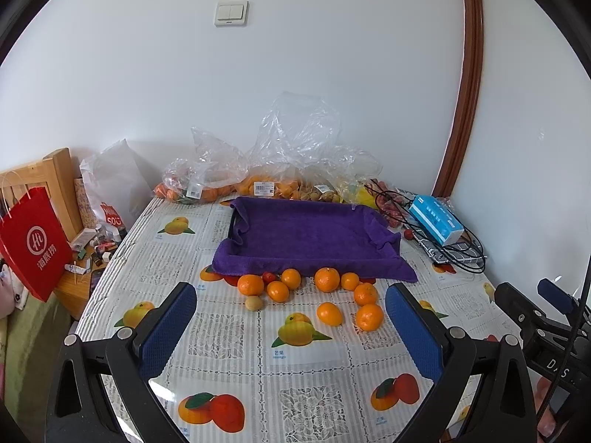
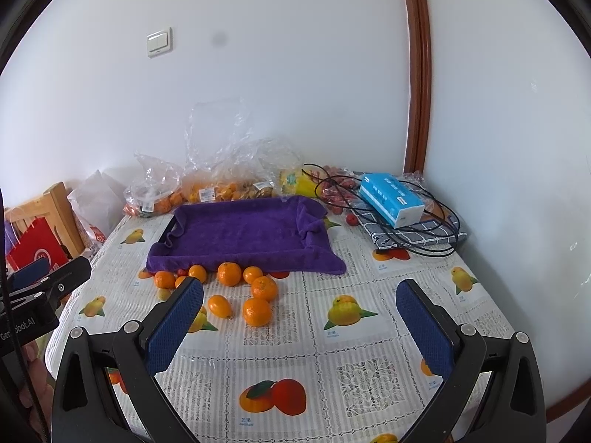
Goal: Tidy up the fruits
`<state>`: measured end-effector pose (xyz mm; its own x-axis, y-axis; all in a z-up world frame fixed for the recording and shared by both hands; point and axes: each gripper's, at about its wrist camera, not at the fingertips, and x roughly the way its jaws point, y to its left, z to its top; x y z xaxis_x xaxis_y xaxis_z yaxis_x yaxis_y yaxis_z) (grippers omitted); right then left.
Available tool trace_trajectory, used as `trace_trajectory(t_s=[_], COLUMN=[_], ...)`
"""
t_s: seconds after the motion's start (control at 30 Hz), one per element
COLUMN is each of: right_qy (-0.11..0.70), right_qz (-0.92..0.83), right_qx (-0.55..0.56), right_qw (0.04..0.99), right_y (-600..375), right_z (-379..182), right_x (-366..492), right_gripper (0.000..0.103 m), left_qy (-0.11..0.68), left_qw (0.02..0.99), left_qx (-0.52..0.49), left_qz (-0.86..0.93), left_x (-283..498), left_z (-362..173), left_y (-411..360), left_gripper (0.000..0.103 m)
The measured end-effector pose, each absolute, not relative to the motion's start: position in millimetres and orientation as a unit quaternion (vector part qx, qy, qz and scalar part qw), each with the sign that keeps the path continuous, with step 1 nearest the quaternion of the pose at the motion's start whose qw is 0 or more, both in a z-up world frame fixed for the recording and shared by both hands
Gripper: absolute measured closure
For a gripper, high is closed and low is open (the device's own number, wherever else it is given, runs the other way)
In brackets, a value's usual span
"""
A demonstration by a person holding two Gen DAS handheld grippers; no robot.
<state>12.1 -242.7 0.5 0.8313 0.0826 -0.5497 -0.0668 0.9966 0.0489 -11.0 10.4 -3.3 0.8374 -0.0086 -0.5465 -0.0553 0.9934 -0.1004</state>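
Tangerines (image 1: pixel 326 279) on the tabletop (image 1: pixel 229 332) are looking light, smooth and roll-prone, so I'm planning a gentle mid-body pinch, with left hand-held gripper (image 1: pixel 291 332) and right hand-held gripper (image 2: pixel 300 326) both hanging spread and empty.

the left gripper's body (image 2: pixel 22 326), seen off to the right gripper's left, reads "genrobot.ai", partly hidden by a cable. far left of the left gripper, a red paper bag (image 1: pixel 31 243) bears white chinese characters under a round logo. price stickers and box print are too small to read.
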Motion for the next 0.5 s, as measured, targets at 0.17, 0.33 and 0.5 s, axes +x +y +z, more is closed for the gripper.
trace_trajectory(t_s=[0.17, 0.33, 0.5], right_qy=[0.291, 0.292, 0.291], right_qz=[0.042, 0.042, 0.043], right_qx=[0.014, 0.016, 0.017], right_qw=[0.956, 0.955, 0.956], right_y=[-242.5, -242.1, -241.6], right_z=[-1.5, -1.4, -0.1], right_x=[13.2, 14.1, 14.4], right_gripper=[0.0, 0.0, 0.0], left_qy=[0.285, 0.285, 0.287], left_qw=[0.957, 0.957, 0.956], left_qx=[-0.058, -0.058, -0.056], left_qz=[0.011, 0.01, 0.013], left_x=[-11.0, -11.3, -9.6], left_z=[-3.0, -2.7, -1.8], left_y=[11.2, 11.9, 11.2], left_gripper=[0.0, 0.0, 0.0])
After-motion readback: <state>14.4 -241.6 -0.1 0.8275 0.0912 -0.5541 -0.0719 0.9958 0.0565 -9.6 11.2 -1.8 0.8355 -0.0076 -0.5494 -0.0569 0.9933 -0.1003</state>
